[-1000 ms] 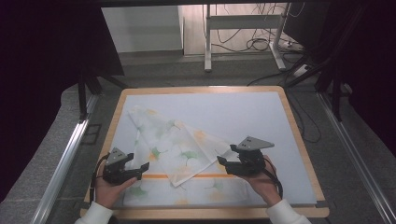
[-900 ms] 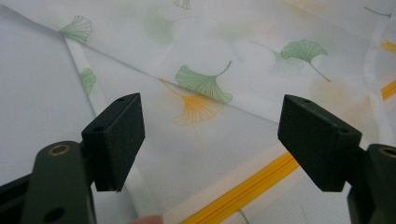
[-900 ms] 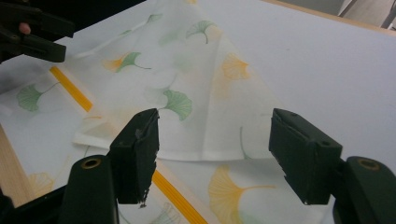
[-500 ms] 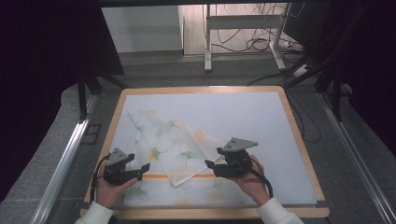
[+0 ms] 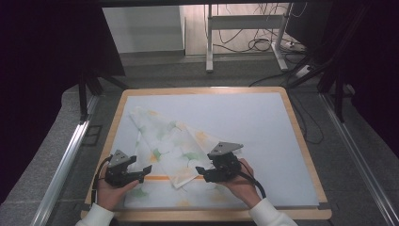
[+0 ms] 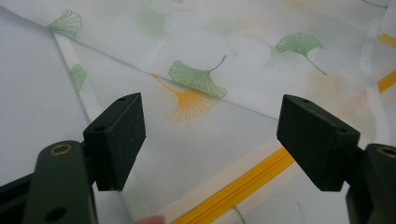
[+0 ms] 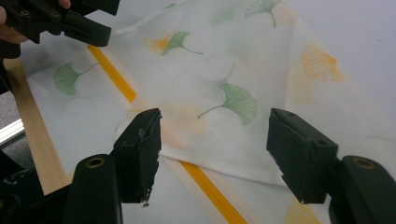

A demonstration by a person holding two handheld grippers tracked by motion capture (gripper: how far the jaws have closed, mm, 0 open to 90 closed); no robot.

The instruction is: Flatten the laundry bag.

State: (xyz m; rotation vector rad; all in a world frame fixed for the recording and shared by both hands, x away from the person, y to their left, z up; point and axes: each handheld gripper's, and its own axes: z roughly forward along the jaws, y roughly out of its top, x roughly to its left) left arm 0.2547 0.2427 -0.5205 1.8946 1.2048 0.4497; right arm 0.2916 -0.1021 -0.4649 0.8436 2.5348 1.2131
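Observation:
A thin white cloth (image 5: 169, 146) printed with green and orange ginkgo leaves lies partly folded on the white mat (image 5: 254, 122). An orange stripe (image 5: 160, 178) runs across its near part. My left gripper (image 5: 143, 172) sits at the cloth's near left edge, pointing right. In the left gripper view it (image 6: 210, 140) is open, with the cloth (image 6: 224, 60) and stripe (image 6: 243, 186) between and beyond the jaws. My right gripper (image 5: 201, 171) points left over the folded corner. It (image 7: 215, 149) is open above the cloth (image 7: 233, 70), with nothing held.
The mat lies on a table with a wooden rim (image 5: 207, 215). A metal rail (image 5: 63, 165) runs along the floor at the left. Desk legs and cables (image 5: 254, 42) stand behind the table. The left gripper (image 7: 51, 18) shows far off in the right gripper view.
My right gripper has moved left and a little nearer, from the cloth's right edge to over its folded corner. The left gripper has hardly moved.

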